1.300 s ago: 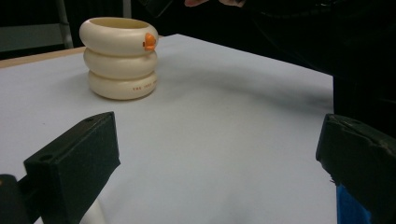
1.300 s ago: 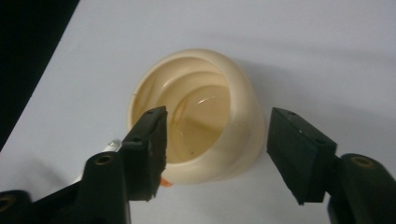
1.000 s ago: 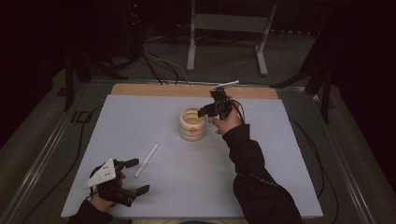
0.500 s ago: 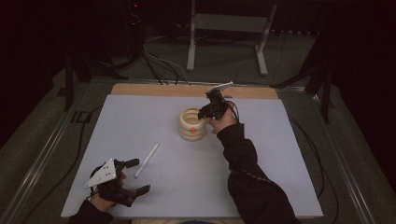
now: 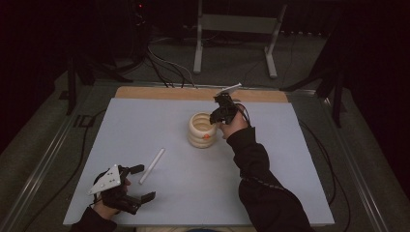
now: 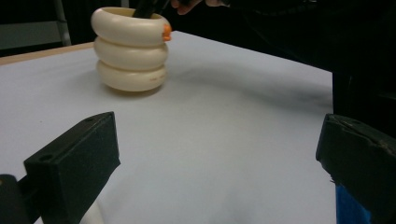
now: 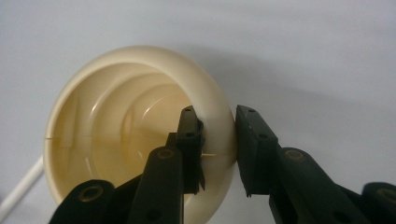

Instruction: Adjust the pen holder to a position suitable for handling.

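Worktop [image 5: 145,121]: pale grey sheet, unchanged from the earlier frames.
Ribbed cream cup [image 5: 201,130]: upright near the worktop's middle, same spot as before; small orange mark on its side.
Right hand-held gripper [image 5: 218,115]: jaws have just been closing; now clamped on the cup's rim wall, one jaw inside, one outside.
Left hand-held gripper [image 5: 140,182]: near corner, jaws wide apart, nothing between them; unmoved.
White stick [image 5: 152,166]: flat, just beyond left hand-held gripper, unmoved.

The white stick [image 7: 18,191] is cut off by the right gripper view's edge.
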Tool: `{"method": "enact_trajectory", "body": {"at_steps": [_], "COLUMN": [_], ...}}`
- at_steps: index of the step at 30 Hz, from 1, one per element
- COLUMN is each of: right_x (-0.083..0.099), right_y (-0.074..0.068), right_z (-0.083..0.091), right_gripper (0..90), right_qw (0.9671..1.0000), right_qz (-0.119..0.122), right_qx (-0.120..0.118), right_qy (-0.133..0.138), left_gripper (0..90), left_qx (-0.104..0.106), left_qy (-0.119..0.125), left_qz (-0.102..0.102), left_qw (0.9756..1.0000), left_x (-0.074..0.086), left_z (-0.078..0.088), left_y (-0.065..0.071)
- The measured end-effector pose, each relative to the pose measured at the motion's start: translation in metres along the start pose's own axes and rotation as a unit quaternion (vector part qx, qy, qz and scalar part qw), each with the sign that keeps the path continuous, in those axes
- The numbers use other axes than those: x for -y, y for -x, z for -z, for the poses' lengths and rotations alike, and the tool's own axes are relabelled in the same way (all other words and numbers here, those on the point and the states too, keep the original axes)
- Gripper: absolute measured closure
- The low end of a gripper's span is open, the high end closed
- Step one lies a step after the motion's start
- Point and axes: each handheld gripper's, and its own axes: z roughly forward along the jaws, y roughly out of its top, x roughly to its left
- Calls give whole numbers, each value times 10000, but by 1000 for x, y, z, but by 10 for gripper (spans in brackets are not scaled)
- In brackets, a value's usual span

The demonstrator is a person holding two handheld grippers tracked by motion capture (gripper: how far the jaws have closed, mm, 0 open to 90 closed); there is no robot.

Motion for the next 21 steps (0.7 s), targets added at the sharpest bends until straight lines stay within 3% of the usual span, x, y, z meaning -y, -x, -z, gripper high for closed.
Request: {"method": "enact_trajectory", "body": {"at_steps": [8, 21], "right_x": [16, 46], "right_y": [9, 20], "right_z": [15, 31], "right_gripper": [719, 718], "right_qw": [9996, 9987], "right_qz": [239, 416], "right_qx": [98, 87], "right_qy": [-147, -292], "left_gripper": [0, 0], "left_qx": [-5, -7], "left_qy": [-30, -40], "left_qz": [-5, -18], "left_qw": [10000, 10000], "left_x": [0, 0], "left_z": [-1, -1], "left_y": [0, 0]}}
